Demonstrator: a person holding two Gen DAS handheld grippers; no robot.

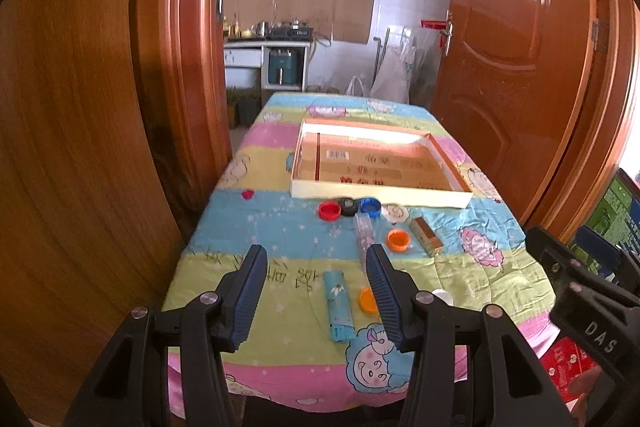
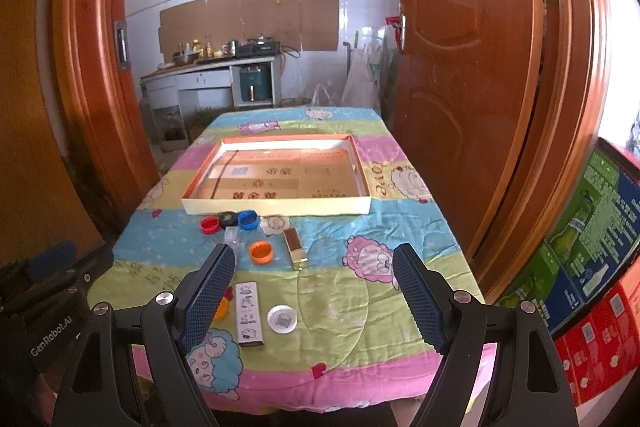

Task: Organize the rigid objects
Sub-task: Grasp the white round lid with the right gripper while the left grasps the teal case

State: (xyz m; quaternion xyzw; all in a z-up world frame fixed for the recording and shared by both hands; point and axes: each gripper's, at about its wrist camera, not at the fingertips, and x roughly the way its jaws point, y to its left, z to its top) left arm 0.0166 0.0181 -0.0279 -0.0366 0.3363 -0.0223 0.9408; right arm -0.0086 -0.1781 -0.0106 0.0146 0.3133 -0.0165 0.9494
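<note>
A shallow cardboard tray (image 1: 376, 195) (image 2: 276, 207) lies mid-table on a cartoon cloth. In front of it sit red (image 1: 329, 211) (image 2: 209, 225), black (image 1: 347, 206) (image 2: 227, 218) and blue (image 1: 369, 207) (image 2: 247, 219) caps, an orange cap (image 1: 398, 239) (image 2: 261, 251), a small gold box (image 1: 425, 236) (image 2: 295, 249) and a clear tube (image 1: 363, 231). Nearer lie a patterned flat case (image 1: 338, 307) (image 2: 249, 311), another orange cap (image 1: 367, 299) and a white cap (image 2: 282, 319). My left gripper (image 1: 316, 263) and right gripper (image 2: 314, 265) are open and empty above the near edge.
Wooden door frames flank the table on both sides (image 1: 80, 147) (image 2: 460, 107). Stacked printed cartons (image 2: 592, 251) stand at the right. The right gripper's body (image 1: 580, 307) shows at the right of the left wrist view. A kitchen counter (image 2: 208, 75) lies beyond the doorway.
</note>
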